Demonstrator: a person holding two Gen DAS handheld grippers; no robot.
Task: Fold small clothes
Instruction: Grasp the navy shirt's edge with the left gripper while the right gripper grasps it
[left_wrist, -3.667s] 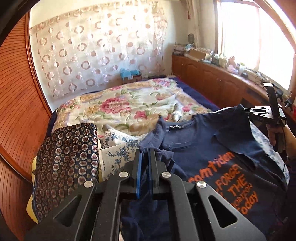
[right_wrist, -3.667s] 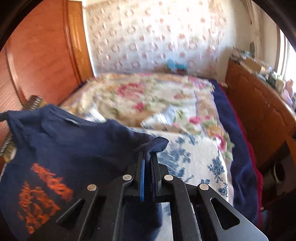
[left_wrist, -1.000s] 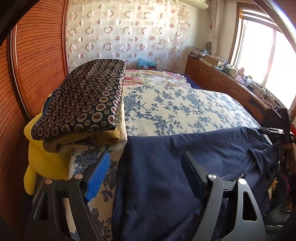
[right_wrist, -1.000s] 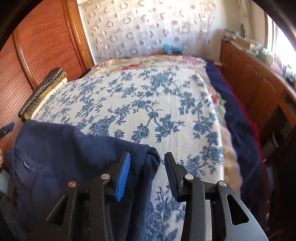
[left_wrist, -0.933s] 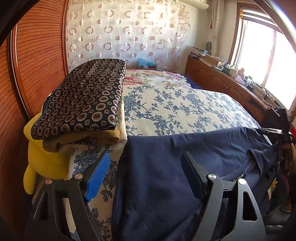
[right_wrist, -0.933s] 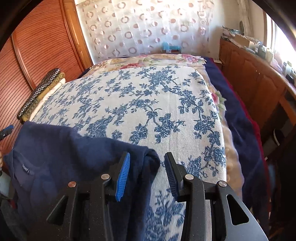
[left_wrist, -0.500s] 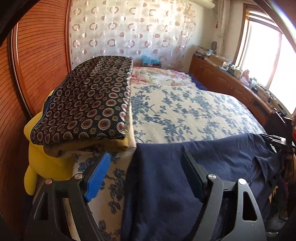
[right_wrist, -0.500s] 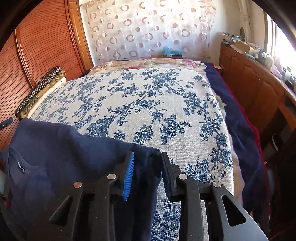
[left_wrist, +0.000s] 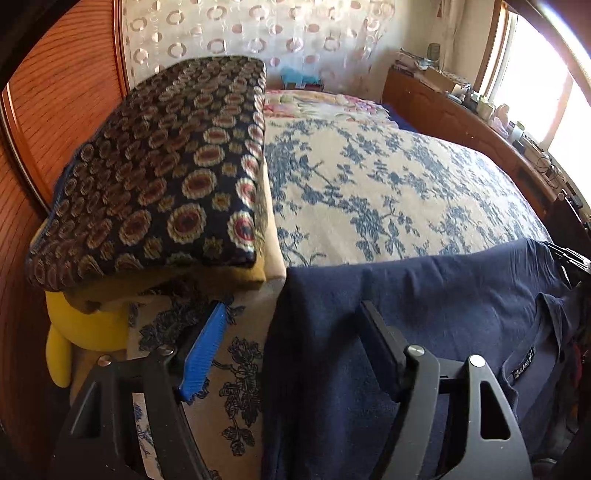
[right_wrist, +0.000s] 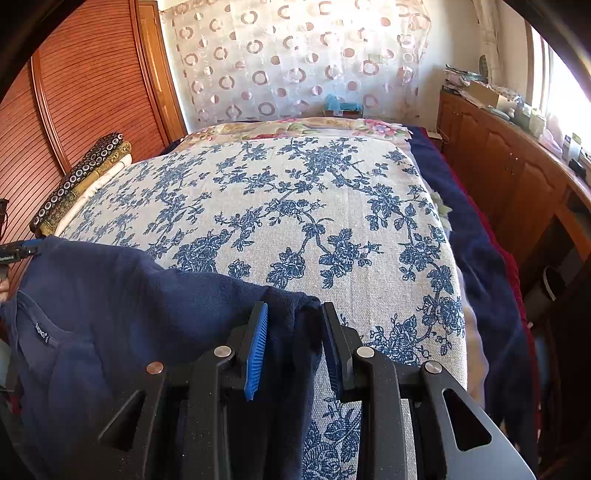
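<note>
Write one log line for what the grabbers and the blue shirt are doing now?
left gripper: open | right gripper: open, shirt edge between fingers | navy shirt: spread on floral bedspread

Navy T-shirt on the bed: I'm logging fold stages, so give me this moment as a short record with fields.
garment: navy T-shirt, draped over the near edge of the bed, neck label showing
surface: blue floral bedspread
left tongs: open, shirt edge lying between the fingers
right tongs: partly open around a bunched corner of the shirt, not clamped
nearby: folded patterned stack at the left side of the bed
fold stage: shirt spread out, no fold visible yet
</note>
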